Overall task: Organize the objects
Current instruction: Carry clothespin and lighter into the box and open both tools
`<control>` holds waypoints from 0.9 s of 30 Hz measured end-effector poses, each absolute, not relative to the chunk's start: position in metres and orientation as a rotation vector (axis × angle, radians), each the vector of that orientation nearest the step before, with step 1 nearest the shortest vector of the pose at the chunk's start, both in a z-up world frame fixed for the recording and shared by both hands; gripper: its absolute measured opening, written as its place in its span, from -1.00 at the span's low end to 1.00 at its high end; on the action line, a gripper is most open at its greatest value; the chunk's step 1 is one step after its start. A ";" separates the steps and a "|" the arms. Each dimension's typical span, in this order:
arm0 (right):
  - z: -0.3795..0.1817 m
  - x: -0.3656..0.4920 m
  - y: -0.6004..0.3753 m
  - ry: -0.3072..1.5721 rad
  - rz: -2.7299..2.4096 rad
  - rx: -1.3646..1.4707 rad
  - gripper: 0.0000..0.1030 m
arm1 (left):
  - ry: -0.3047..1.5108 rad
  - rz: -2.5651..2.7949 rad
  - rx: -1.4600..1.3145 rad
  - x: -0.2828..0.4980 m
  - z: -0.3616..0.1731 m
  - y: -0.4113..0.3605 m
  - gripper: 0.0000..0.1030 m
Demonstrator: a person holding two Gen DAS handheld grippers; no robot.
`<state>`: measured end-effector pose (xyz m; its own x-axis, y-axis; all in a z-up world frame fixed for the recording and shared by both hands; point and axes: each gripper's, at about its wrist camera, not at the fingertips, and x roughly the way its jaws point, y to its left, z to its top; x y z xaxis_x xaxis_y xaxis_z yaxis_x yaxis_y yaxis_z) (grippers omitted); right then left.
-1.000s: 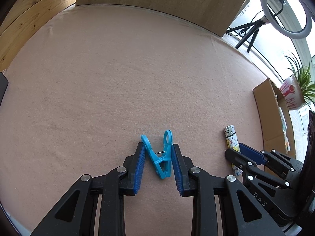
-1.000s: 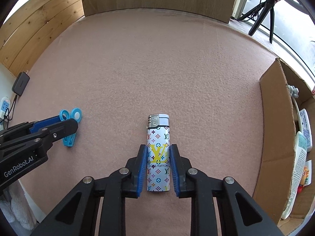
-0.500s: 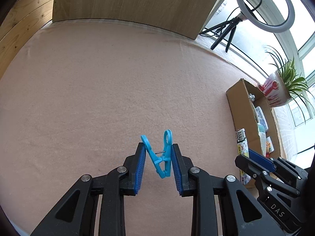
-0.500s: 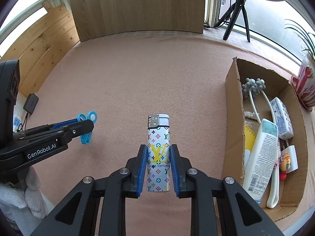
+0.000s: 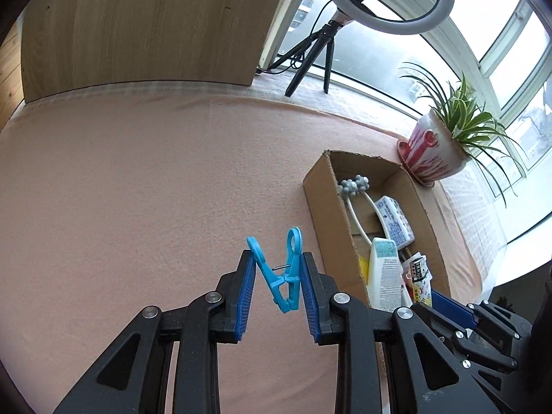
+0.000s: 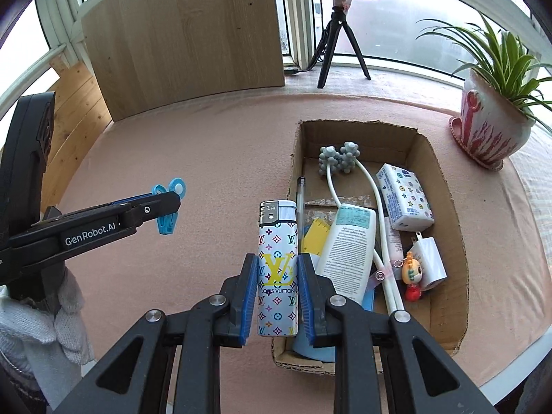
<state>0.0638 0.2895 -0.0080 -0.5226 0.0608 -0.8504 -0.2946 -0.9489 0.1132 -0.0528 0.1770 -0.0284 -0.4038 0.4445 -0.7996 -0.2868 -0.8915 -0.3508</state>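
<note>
Cardboard box (image 6: 448,207) on the pink-covered desk (image 6: 214,145) holds a white lotion bottle (image 6: 348,245), tissue pack (image 6: 403,196), grey-headed massager (image 6: 339,158), white charger plug (image 6: 429,258), pen (image 6: 301,196) and doll keychain (image 6: 410,276). Left hand-held gripper (image 5: 277,283) is clamped on a blue clothespin (image 5: 281,276), held over bare desk left of the box. Right hand-held gripper (image 6: 277,289) is closed on a patterned lighter (image 6: 277,269), held above the box's near-left corner. Potted plant (image 6: 490,117) stands beyond the box's far-right corner.

Blue clip (image 5: 284,276); white lighter (image 6: 277,276) w/ multicolour monogram print, yellow logo. Pink desk (image 5: 138,189). Brown cardboard box (image 6: 448,227). Red/white plant pot (image 6: 490,127), green-striped leaves. Tools black w/ blue pads (image 6: 251,296).
</note>
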 end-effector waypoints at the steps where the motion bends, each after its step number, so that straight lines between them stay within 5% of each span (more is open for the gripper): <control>1: -0.007 0.067 0.296 0.368 2.542 -1.400 -0.60 | -0.208 2.302 -1.372 -0.056 -0.027 0.187 -0.45; 27: -0.024 0.105 0.367 0.394 2.454 -1.403 -0.60 | -0.025 2.219 -1.371 -0.093 -0.050 0.340 -0.45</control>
